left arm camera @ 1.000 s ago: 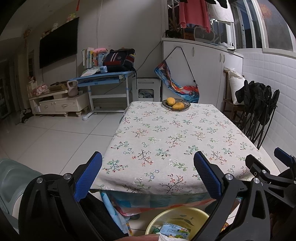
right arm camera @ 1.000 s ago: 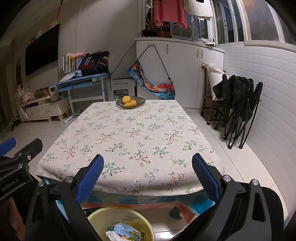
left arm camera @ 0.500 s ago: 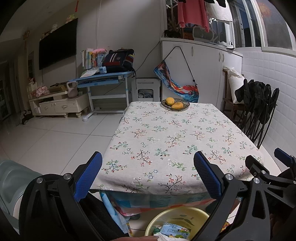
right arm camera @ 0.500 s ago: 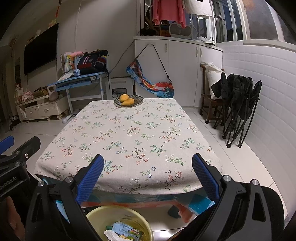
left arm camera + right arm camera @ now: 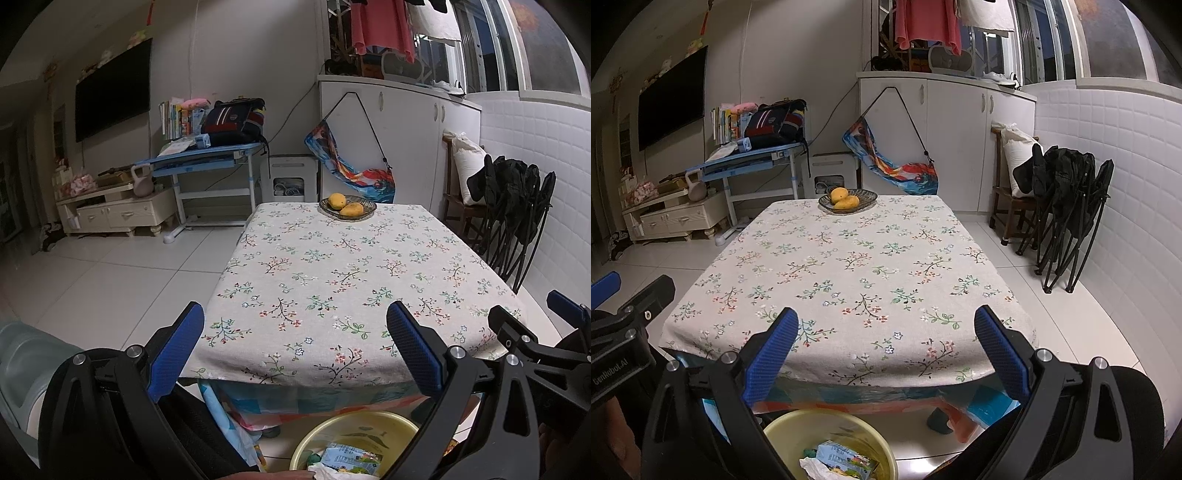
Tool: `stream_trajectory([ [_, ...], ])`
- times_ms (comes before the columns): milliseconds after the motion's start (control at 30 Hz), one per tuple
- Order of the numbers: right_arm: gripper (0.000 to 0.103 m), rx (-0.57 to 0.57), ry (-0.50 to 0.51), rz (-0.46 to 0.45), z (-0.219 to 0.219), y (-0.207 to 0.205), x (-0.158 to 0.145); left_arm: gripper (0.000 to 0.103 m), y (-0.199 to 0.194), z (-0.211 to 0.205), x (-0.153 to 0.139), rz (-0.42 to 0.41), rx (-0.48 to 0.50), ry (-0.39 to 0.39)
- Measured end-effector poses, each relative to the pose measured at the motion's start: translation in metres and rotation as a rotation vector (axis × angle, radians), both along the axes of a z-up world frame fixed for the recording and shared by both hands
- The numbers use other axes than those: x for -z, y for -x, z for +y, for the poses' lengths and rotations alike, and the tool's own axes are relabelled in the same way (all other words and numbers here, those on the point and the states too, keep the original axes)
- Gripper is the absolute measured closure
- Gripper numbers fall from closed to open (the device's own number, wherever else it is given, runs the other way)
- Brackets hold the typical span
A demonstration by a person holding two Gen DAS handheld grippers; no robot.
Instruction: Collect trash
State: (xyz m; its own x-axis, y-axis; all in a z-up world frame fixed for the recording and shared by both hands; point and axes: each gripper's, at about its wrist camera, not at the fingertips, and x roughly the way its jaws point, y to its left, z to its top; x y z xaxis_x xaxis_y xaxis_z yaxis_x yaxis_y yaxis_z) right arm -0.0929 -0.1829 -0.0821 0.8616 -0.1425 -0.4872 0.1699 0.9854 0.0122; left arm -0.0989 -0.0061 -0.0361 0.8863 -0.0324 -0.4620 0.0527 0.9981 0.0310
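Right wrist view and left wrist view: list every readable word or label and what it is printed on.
"GenRobot.AI": on the black body of the left gripper, at the right wrist view's left edge.
Carton in the yellow basin: print too small to read.
Book spines on the blue desk: too blurred to read.

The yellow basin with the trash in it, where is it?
The yellow basin sits on the floor below the table's near edge, bottom middle of both views.

matt floral cloth tablecloth (image 5: 849, 273) past the fingers, glossy yellow plastic basin (image 5: 798, 435) under them, crumpled paper tissue (image 5: 816, 469), shiny white floor tiles (image 5: 110, 280)
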Motion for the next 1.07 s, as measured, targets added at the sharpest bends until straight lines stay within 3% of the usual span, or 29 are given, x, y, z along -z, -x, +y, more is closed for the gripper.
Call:
stream_trajectory([
  [567,0.011,-0.007,0.007,0.016,0.004,-0.004,0.001,0.007,0.003,-0.004,0.001,-0.026,0.03,0.008],
  [800,0.01,-0.011,-0.026,0.016,-0.001,-0.007,0.0,0.007,-0.012,0.008,0.003,0.056,0.031,0.041],
  [933,0.01,-0.02,-0.041,0.042,-0.003,-0.009,0.004,0.007,-0.025,0.017,0.013,0.171,0.024,0.067],
  [1067,0.009,-0.032,-0.047,0.044,-0.005,-0.016,-0.002,0.007,-0.028,0.02,0.011,0.163,0.004,0.04],
])
